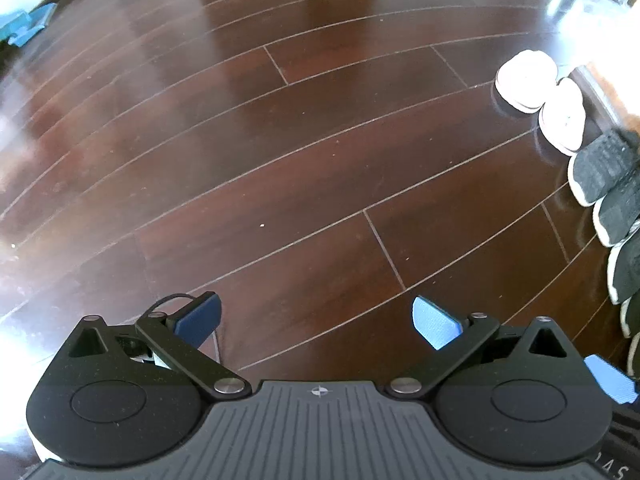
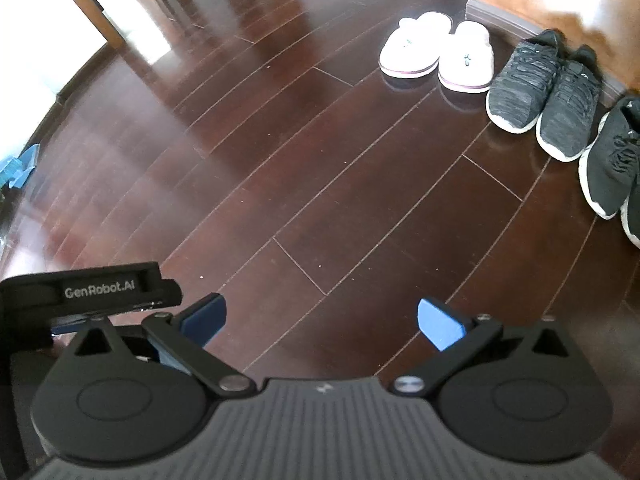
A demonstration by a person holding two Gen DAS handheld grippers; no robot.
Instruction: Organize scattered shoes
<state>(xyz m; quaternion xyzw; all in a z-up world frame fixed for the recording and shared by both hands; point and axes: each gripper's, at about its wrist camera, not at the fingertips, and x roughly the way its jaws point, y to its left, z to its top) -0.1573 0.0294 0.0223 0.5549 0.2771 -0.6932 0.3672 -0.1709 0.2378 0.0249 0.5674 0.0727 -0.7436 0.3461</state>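
A pair of white slippers stands side by side near the wall, toes toward me. To their right sits a pair of dark grey knit sneakers, then a pair of black sneakers cut off by the right edge. The left wrist view shows the same row along its right edge: white slippers and grey sneakers. My right gripper is open over bare floor, well short of the shoes. Also open and holding nothing, my left gripper hovers over the floor.
Dark wooden floorboards fill both views. A wooden wall with a baseboard runs behind the shoes. A blue object lies at the far left, by a bright doorway. The left gripper's body shows at the lower left of the right wrist view.
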